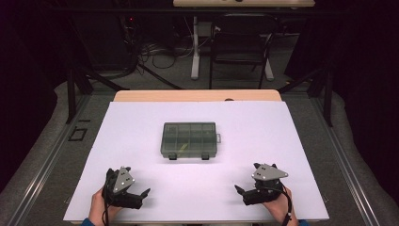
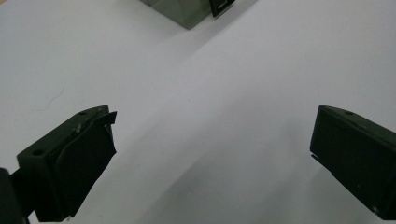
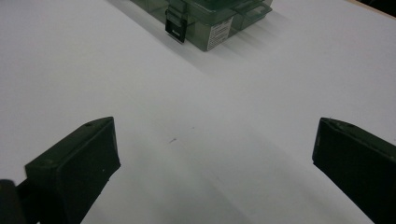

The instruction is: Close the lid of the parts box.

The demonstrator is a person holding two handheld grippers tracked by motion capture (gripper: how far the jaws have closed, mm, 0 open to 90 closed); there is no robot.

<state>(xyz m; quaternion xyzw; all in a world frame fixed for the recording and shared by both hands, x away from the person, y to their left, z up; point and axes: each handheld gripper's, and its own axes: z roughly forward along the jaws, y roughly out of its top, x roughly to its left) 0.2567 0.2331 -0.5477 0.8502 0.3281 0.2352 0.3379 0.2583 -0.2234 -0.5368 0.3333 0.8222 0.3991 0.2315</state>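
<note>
A white surface (image 1: 141, 141) spreads out under the lamp, and near its middle sits a smoky, see-through compartment box (image 1: 189, 140), lid down, lying flat. Two black latches (image 1: 172, 156) show on its near edge, toward six o'clock, and a small handle tab (image 1: 218, 138) sticks out on the side toward three o'clock. Through the lid I can make out a grid of dividers and something thin and yellowish in one of the near cells, too small to name.

Down at about seven o'clock from the box, the left gripper (image 1: 141, 194) rests low over the surface in the person's left hand (image 1: 99, 211), its jaws spread wide with nothing between them. In the left gripper view the two black jaws stand far apart over bare white, and a corner of the box (image 2: 189, 10) with one latch (image 2: 221, 6) peeks in at the top.

At about five o'clock from the box, the right gripper (image 1: 241, 192) sits in the right hand (image 1: 277, 207), a cable trailing back over the wrist. Its jaws are likewise parted and empty. The right gripper view looks across the surface (image 3: 196, 130) to the box (image 3: 205, 18) at twelve o'clock, well apart from the jaws, one latch (image 3: 176, 25) and a small white label (image 3: 217, 33) facing the camera.

Both grippers lie well apart from each other and from the box.
</note>
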